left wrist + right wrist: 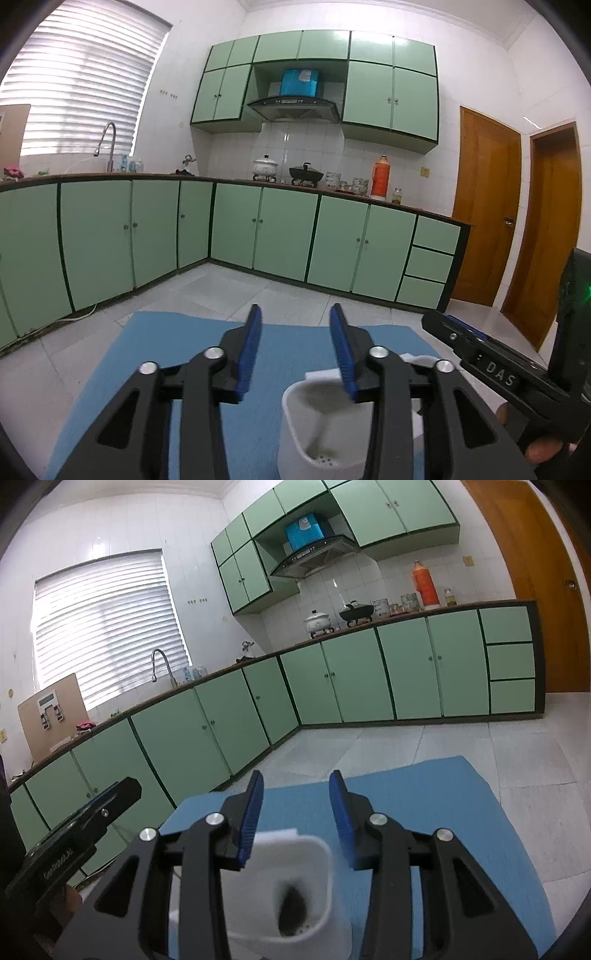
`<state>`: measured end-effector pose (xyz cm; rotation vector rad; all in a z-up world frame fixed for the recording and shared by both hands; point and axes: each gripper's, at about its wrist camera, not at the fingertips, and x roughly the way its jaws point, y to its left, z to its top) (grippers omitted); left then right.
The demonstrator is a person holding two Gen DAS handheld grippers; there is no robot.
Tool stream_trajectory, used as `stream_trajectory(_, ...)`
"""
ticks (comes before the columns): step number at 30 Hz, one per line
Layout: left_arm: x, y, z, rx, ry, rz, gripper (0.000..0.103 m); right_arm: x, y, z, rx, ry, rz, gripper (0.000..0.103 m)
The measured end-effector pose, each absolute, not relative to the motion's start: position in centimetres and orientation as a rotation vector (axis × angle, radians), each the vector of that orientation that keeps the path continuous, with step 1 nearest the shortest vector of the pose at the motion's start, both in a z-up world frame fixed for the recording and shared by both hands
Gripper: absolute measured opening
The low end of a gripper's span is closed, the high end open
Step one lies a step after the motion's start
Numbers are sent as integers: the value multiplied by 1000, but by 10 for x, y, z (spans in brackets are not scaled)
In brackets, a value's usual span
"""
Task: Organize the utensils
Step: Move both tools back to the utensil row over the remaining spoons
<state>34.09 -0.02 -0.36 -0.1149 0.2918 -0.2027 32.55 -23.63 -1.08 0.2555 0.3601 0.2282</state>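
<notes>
A white utensil holder (325, 428) stands on a blue mat (155, 350), below and just right of my left gripper (295, 317), which is open and empty above it. In the right wrist view the same holder (295, 878) sits under my right gripper (295, 782), also open and empty. A dark object (291, 908) lies at the bottom of the holder; I cannot tell what it is. The right gripper's body (491, 365) shows at the right of the left wrist view. The left gripper's body (74, 834) shows at the left of the right wrist view.
Green floor cabinets (258, 229) run along the far walls under a counter with pots (306, 172), an orange thermos (380, 177) and a sink tap (107, 144). Wooden doors (487, 206) stand at the right. A grey tiled floor (221, 291) lies beyond the mat.
</notes>
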Motion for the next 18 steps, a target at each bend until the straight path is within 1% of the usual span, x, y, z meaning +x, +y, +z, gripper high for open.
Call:
stream_trajectory(2,336,1,-4,-114,297,-197,44,318,-235,-8,246,363,224,40)
stream_trajectory(4,329,4,-3,-113,293,-182,55,311,-236,-6,245,366,219,42)
stream_trajectory(6,320,5,-3,-111,289,-169,58,300,-237,-2,240,366,212,47)
stream_trajectory(7,315,7,-2,-111,289,-166,58,295,-239,-1,235,365,209,47)
stream_trajectory(9,301,9,-2,-102,291,-155,66,281,-240,2,212,372,194,55)
stream_trajectory(10,293,10,-1,-94,292,-151,69,274,-241,3,200,378,187,56)
stream_trajectory(12,276,15,-1,-79,291,-141,80,253,-245,3,177,378,178,65)
stream_trajectory(13,266,18,-1,-73,298,-133,84,241,-248,3,165,376,170,67)
stream_trajectory(14,258,22,-2,-72,305,-130,86,230,-251,3,153,383,150,75)
stream_trajectory(15,251,25,-2,-73,313,-129,89,222,-255,1,146,388,136,80)
stream_trajectory(16,242,30,-4,-74,330,-117,93,213,-259,-1,143,393,128,82)
stream_trajectory(18,228,38,-10,-76,368,-96,95,191,-269,-8,132,418,105,86)
